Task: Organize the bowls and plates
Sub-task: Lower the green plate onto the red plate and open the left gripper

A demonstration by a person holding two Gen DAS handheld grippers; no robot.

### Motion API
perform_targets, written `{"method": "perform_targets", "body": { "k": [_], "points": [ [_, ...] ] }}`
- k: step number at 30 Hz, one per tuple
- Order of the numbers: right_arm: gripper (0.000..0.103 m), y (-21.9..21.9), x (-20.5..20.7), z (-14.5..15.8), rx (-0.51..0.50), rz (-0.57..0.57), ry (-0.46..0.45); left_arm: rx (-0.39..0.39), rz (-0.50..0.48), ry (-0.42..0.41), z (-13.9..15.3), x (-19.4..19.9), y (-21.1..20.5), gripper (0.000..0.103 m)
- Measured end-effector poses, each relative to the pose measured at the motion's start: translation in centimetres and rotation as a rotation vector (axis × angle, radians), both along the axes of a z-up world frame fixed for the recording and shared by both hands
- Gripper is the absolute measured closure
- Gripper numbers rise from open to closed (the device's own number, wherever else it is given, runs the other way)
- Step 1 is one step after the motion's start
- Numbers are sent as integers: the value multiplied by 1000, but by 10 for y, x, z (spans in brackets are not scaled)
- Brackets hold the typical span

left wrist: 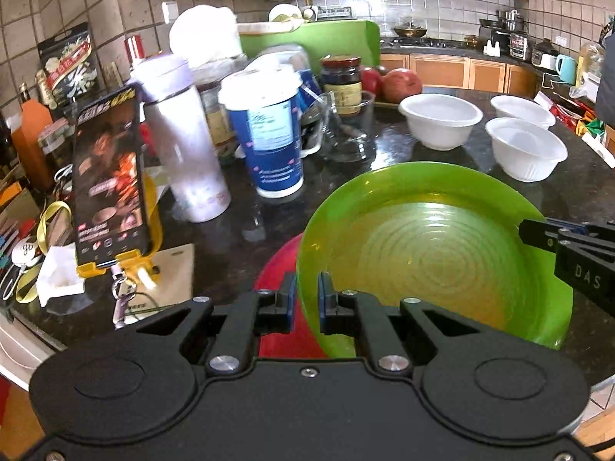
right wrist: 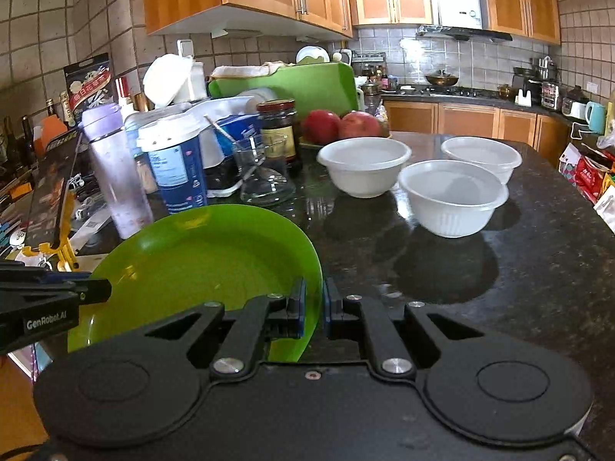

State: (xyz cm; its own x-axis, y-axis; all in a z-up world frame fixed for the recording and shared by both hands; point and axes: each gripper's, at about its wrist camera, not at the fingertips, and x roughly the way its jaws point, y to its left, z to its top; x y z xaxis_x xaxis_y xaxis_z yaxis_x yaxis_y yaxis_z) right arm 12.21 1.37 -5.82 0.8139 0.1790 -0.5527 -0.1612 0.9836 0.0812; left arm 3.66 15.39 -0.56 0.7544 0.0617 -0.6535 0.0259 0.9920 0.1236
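Note:
A green plate (left wrist: 434, 253) is held between both grippers, tilted above the dark counter. My left gripper (left wrist: 306, 301) is shut on its left rim. My right gripper (right wrist: 315, 309) is shut on its right rim (right wrist: 313, 269); it also shows at the right edge of the left wrist view (left wrist: 538, 234). A red plate (left wrist: 280, 296) lies under the green one on the counter. Three white bowls stand apart beyond it: one at the back left (right wrist: 364, 165), one near (right wrist: 453, 196), one at the back right (right wrist: 481, 156).
Clutter crowds the left of the counter (right wrist: 519, 269): a phone on a yellow stand (left wrist: 109, 188), a white tumbler (left wrist: 184, 146), a blue paper cup (left wrist: 269, 134), a glass jug (right wrist: 263, 171), a dark jar (right wrist: 277, 128), pomegranates (right wrist: 342, 125), a green board (right wrist: 292, 84).

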Motion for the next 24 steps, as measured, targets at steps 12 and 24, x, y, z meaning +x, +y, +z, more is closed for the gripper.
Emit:
{"method": "perform_targets", "body": {
  "k": [12,24],
  "points": [
    [75,15,-10,0,-36,-53,-6,-25,-34,27,-6,9,16,70],
    [75,15,-6,-7,-31,-65,20,-44,-38,50,-7,14,21,70]
  ]
}}
